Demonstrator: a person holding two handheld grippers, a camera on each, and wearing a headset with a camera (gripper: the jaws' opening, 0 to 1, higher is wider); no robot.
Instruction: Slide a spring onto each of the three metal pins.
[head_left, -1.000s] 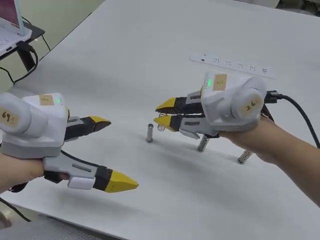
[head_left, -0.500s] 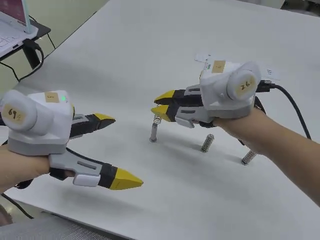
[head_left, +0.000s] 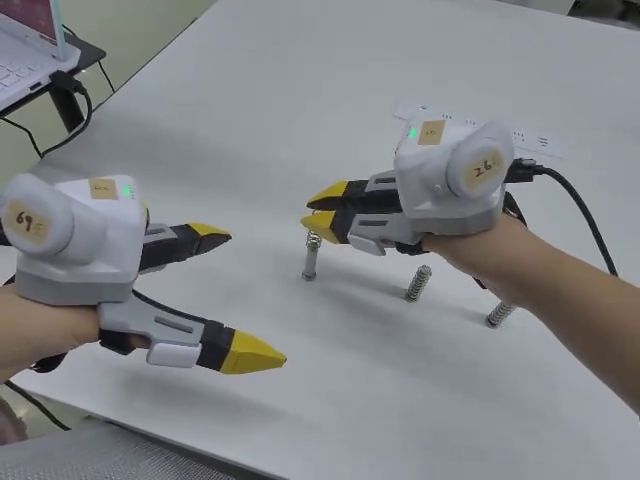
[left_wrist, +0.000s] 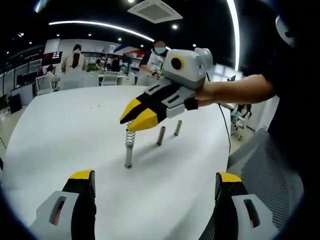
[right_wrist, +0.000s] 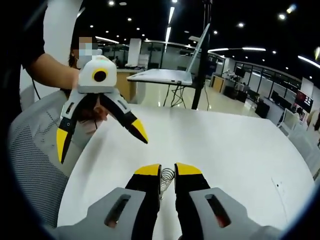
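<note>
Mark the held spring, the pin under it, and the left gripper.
spring (right_wrist: 167, 176), right gripper view, coils between the jaws.
pin (left_wrist: 128, 157), left gripper view, bare shaft below the spring.
left gripper (head_left: 252, 296), head view, midway between its open jaws.

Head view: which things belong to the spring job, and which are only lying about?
For the job: right gripper, spring in it, pin below, fitted pin, second fitted pin, open left gripper.
Lying about: power strip, laptop.
</note>
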